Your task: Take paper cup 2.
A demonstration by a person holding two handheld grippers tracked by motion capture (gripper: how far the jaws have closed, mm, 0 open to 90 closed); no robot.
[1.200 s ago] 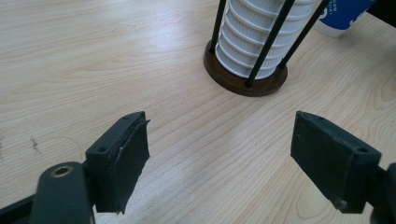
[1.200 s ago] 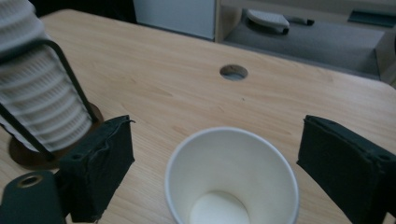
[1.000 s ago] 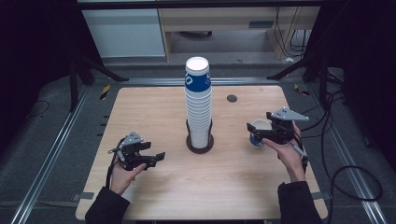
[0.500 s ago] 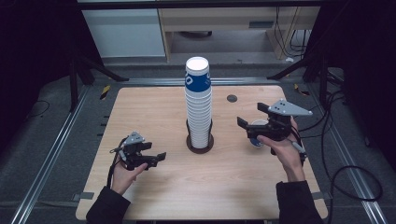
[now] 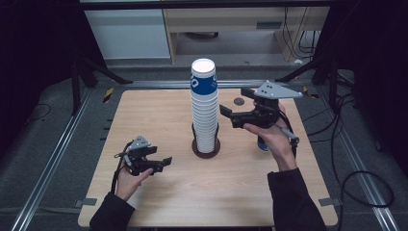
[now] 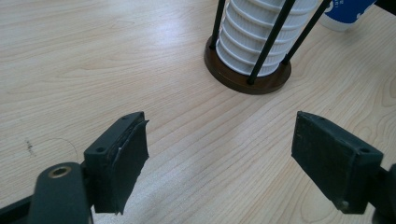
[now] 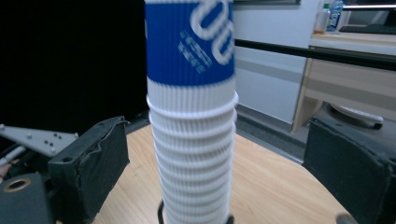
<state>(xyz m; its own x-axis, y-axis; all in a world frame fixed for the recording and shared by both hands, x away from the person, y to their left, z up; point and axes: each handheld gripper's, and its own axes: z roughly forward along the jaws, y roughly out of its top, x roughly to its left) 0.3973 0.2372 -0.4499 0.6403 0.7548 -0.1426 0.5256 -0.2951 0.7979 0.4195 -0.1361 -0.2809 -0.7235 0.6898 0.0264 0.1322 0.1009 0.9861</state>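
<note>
Your right gripper (image 5: 230,115) is spread wide beside the tall stack of ribbed white-and-blue paper cups (image 5: 205,108); square up on the top cup before clamping. Left gripper (image 5: 161,161) idles, released.

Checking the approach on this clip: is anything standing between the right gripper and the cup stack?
Nothing visible does. The right gripper is open, level with the upper cup stack, with bare air between; the right gripper view shows the stack centred between its jaws.

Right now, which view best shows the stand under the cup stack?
The left gripper view: the round wooden base and black rods sit close, unobstructed. The high view shows the base small; the right gripper view catches just its edge.
</note>
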